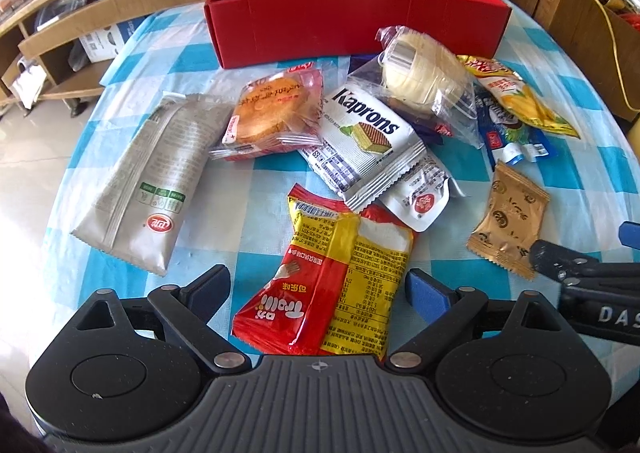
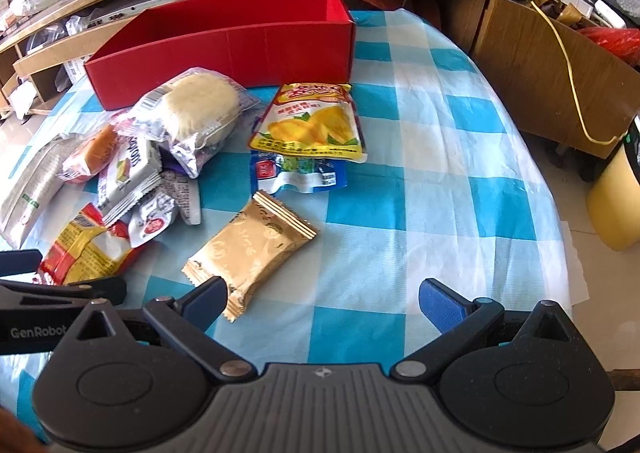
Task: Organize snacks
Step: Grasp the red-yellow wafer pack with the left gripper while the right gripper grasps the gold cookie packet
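An empty red box (image 1: 352,9) (image 2: 224,41) stands at the back of the table. Several snack packets lie in front of it: a grey packet (image 1: 148,181), an orange cake (image 1: 272,113), a Kaprons wafer (image 1: 368,141), a white bun (image 1: 424,73) (image 2: 200,109), a yellow mango bag (image 1: 520,93) (image 2: 312,121), a gold packet (image 1: 508,221) (image 2: 248,249), a red-yellow packet (image 1: 328,281) (image 2: 84,249). My left gripper (image 1: 318,285) is open, jaws either side of the red-yellow packet. My right gripper (image 2: 322,295) is open, its left finger (image 2: 208,297) by the gold packet's near end.
The table wears a blue-white checked cloth (image 2: 420,173). A blue pouch (image 2: 296,173) lies under the mango bag. Wooden shelves (image 1: 60,25) stand behind, a cardboard panel (image 2: 552,65) and yellow cable at right. A yellow bin (image 2: 616,193) stands off the table's right edge.
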Tool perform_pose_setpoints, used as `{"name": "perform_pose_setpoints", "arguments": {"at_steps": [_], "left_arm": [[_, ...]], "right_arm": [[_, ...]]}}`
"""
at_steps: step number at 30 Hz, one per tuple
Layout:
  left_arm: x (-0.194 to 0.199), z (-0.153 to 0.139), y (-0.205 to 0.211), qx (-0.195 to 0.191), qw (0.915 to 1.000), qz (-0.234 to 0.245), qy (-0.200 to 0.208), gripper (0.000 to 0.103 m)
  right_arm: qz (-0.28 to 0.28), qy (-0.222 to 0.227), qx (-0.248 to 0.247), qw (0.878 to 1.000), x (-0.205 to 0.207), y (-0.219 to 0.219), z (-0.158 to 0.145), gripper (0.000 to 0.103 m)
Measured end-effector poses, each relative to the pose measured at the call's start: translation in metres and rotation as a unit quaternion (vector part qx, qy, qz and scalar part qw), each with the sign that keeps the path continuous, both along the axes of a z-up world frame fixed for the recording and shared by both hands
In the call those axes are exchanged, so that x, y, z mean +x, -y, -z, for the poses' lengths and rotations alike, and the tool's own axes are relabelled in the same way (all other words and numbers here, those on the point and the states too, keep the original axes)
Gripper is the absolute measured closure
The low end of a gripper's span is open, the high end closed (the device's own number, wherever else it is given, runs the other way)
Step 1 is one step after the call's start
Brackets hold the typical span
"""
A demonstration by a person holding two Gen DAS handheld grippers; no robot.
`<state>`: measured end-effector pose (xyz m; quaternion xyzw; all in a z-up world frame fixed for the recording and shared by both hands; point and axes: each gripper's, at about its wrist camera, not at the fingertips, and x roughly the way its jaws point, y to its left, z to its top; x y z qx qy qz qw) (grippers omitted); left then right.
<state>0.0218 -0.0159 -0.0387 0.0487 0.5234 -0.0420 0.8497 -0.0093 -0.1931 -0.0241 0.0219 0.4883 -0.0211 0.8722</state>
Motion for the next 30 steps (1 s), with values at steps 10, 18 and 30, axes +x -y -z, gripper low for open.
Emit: {"name": "perform_pose_setpoints", "arguments": {"at_steps": [10,18,30], "left_arm": [[0.000,-0.003,0.003,-0.003,0.9998,0.021,0.005,0.023],[-0.004,-0.010,-0.006,-0.038,0.9990,0.021,0.002,0.040],[-0.009,-0.011,-0.017,-0.066,0.9976,0.016,-0.012,0.037]], "right_arm": [[-0.003,-0.015,0.011,1.000,0.013,0.011,-0.002,0.000],[-0.040,-0.040,0.038,0.998,0.024,-0.004,-0.001,0.000],[-0.019,-0.062,0.039,0.997,0.053,-0.041,0.007,0.006]]}}
